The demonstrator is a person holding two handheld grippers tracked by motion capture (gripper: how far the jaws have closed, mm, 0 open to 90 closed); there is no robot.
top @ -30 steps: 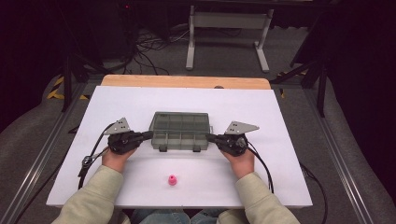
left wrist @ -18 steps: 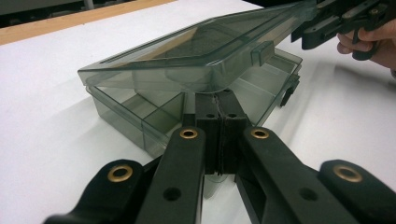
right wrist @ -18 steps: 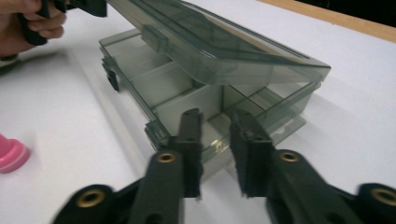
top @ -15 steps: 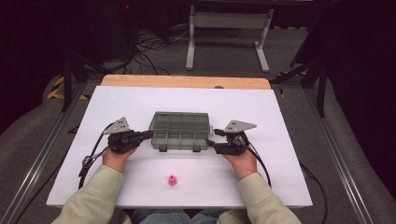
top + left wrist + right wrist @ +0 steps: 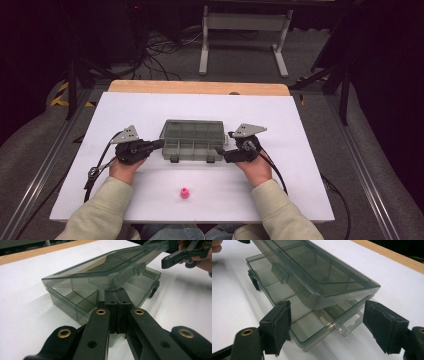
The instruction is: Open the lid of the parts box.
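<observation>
Two black grippers flanked the smoky clear plastic compartment box (image 5: 192, 140) mid-table, lid ajar — left gripper (image 5: 117, 302) pinched closed against its end, right gripper (image 5: 325, 327) spread wide, gripping nothing.

We are seeing a translucent smoke-grey box (image 5: 192, 140) with a lid (image 5: 105, 271) of the same see-through grey tint, sitting on a plain white table (image 5: 300, 190). A bare wood-coloured strip (image 5: 200, 88) is running along the table's edge at twelve o'clock. At six o'clock from the box, a small bright pink piece (image 5: 184, 193) is showing against the white. The left gripper (image 5: 159, 144) and right gripper (image 5: 220, 151) are looking matte black, with brass-coloured rivets (image 5: 101, 312) and pale grey top plates (image 5: 248, 130). The person's sleeves (image 5: 100, 210) are showing pale cream.
</observation>
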